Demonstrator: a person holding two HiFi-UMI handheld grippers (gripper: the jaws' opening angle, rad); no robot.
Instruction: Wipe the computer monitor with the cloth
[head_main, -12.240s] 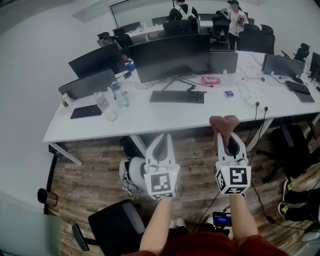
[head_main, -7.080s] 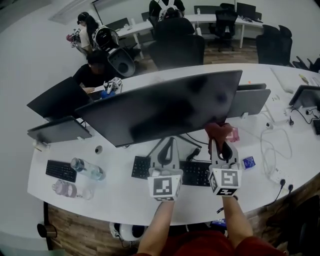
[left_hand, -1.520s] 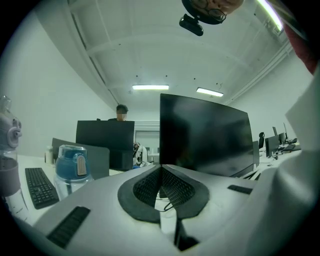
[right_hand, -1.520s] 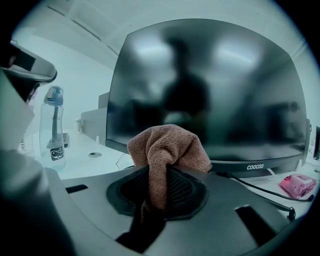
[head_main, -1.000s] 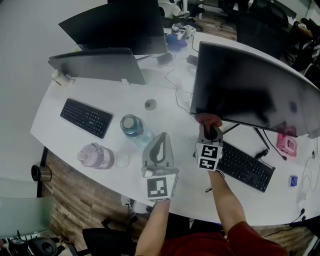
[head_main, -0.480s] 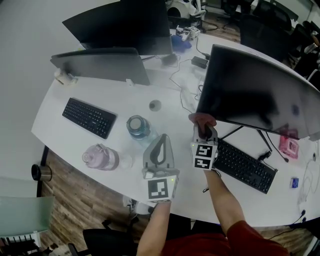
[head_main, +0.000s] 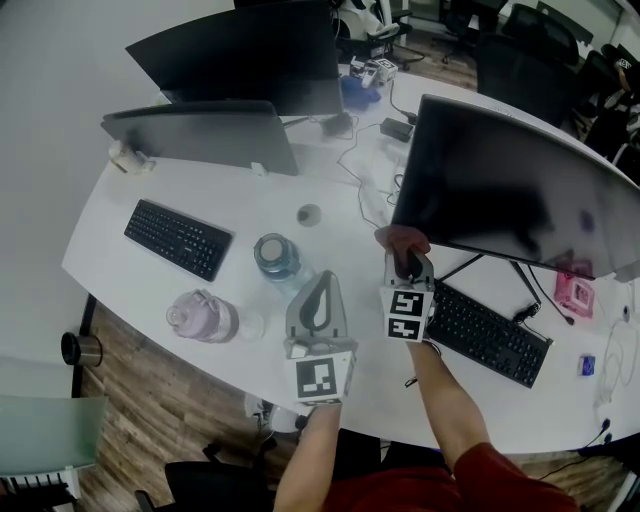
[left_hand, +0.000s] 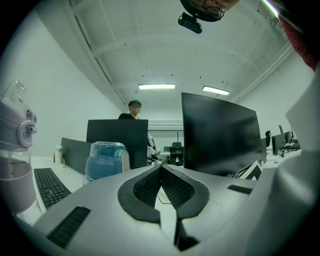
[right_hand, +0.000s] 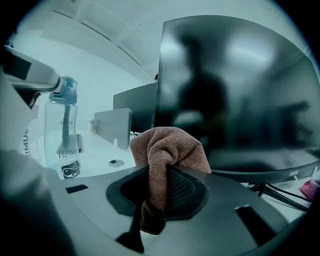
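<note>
A wide black monitor (head_main: 510, 190) stands on the white desk (head_main: 170, 190); it fills the right gripper view as the monitor (right_hand: 235, 90). My right gripper (head_main: 406, 258) is shut on a brown cloth (head_main: 401, 238), a bunched cloth (right_hand: 167, 150) in its own view. The cloth sits at the monitor's lower left corner, close in front of the screen; contact is not clear. My left gripper (head_main: 318, 298) hangs shut and empty over the desk's front, beside a blue-capped bottle (head_main: 277, 255); its jaws (left_hand: 161, 175) meet with nothing between them.
A black keyboard (head_main: 486, 325) lies under the monitor, another keyboard (head_main: 178, 238) at the left. A pink-capped bottle (head_main: 203, 318) lies near the front edge. Two more monitors (head_main: 205, 132) stand at the back left, with cables and a pink box (head_main: 574, 295) at the right.
Over the last second the right gripper with the cloth has stayed at the monitor's lower left corner, shifting slightly. Earlier it moved leftward along the screen from the right side.
</note>
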